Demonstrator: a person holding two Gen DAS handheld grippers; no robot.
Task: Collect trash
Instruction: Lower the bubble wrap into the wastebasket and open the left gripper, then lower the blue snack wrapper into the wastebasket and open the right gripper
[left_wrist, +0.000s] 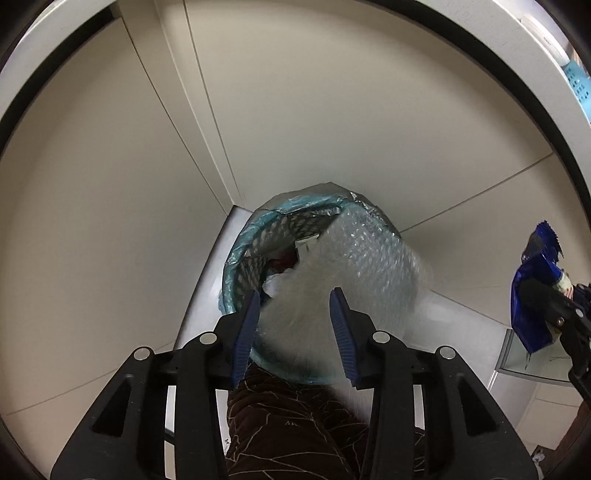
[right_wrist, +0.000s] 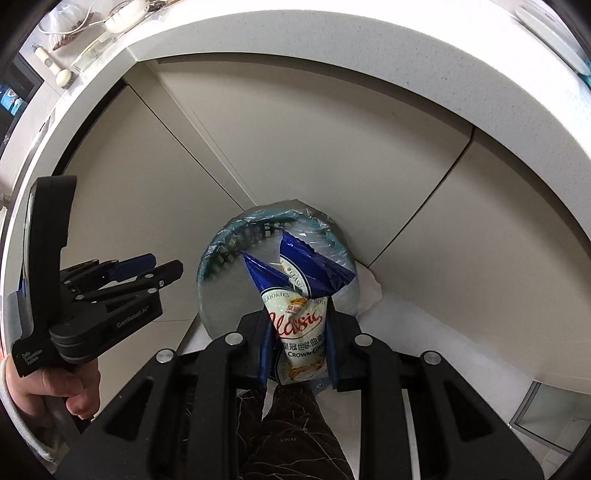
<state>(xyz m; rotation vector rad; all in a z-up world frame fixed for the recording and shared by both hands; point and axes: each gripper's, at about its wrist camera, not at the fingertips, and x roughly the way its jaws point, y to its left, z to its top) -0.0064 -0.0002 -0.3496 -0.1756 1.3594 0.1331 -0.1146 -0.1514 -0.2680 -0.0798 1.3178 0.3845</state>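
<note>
You are holding the left gripper (left_wrist: 294, 306) above the bin (left_wrist: 236, 254), with the bubble wrap (left_wrist: 373, 258) lying over its right rim. The right gripper (right_wrist: 298, 317), at your right, is carrying the cookie bag (right_wrist: 299, 325) before the cabinet (right_wrist: 295, 140).

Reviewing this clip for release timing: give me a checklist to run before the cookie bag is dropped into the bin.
1. Right gripper shut on cookie bag: ok.
2. Bag above the bin opening: ok in the right wrist view; height cannot tell.
3. Left gripper open: ok.
4. Bubble wrap clear of the left fingers: cannot tell, blurred.
5. Room left in the bin: cannot tell; bubble wrap covers much of the opening.
</note>
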